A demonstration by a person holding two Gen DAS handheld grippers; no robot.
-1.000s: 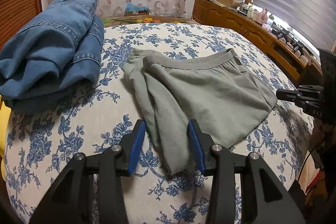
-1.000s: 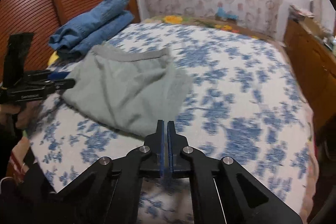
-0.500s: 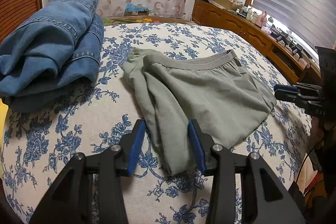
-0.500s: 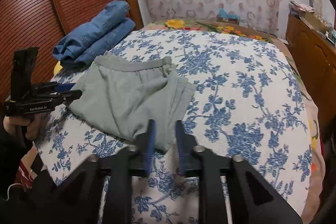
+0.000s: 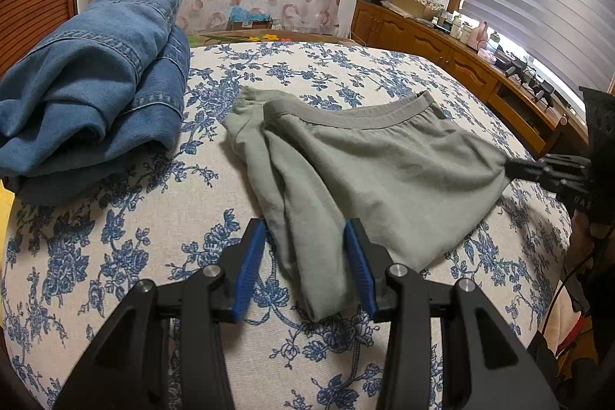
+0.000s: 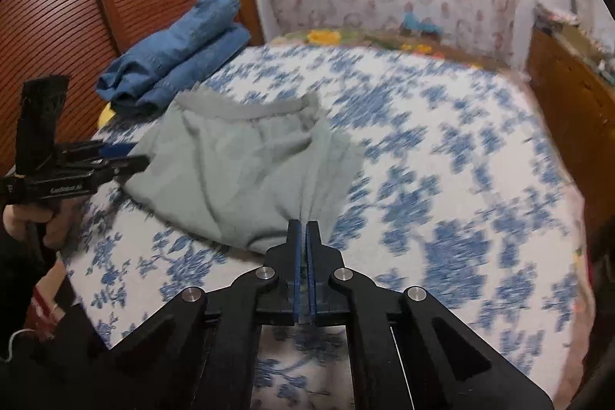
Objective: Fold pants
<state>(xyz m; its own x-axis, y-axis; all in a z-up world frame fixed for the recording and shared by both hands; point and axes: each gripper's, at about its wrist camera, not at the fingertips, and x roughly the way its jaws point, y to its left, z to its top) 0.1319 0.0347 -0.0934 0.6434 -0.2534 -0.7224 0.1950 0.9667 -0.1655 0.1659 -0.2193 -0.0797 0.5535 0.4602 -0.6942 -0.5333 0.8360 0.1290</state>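
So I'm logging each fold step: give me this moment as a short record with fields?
garment: grey-green pants, partly folded on the floral bedspread
left gripper: jaws open, straddling the folded near end
right gripper: jaws shut on the pants' corner
beside: folded jeans, apart from the pants
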